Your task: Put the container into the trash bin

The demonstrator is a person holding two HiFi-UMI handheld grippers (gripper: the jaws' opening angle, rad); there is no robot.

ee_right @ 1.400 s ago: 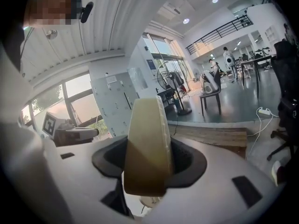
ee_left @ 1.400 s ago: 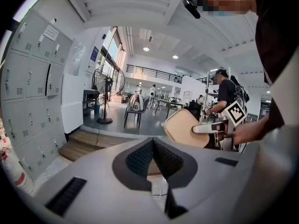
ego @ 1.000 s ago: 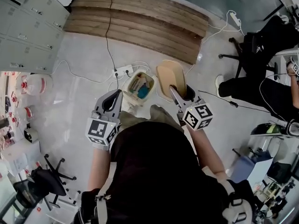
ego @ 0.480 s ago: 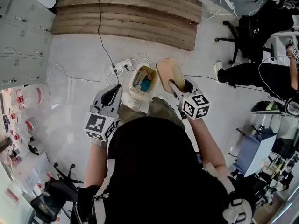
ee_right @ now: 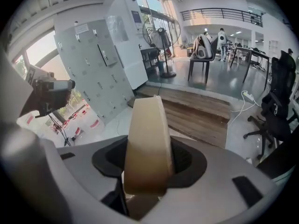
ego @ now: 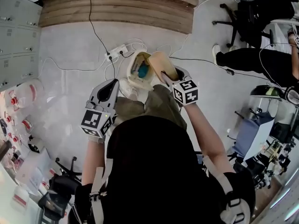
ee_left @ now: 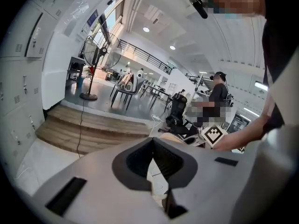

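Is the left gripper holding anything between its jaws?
No, the left gripper has its jaws closed together with nothing between them.

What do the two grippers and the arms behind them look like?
Both the left gripper and right gripper have pale grey shells with black-lined tongs, each carrying a cube of black-and-white square markers. The person wears a dark short-sleeved top; forearms are bare.

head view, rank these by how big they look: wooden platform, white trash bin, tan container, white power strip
1. brown wooden plank platform
2. white lined trash bin
3. tan oval container, nearly bin-sized; held nearer the camera, so this order is unsure
4. white power strip
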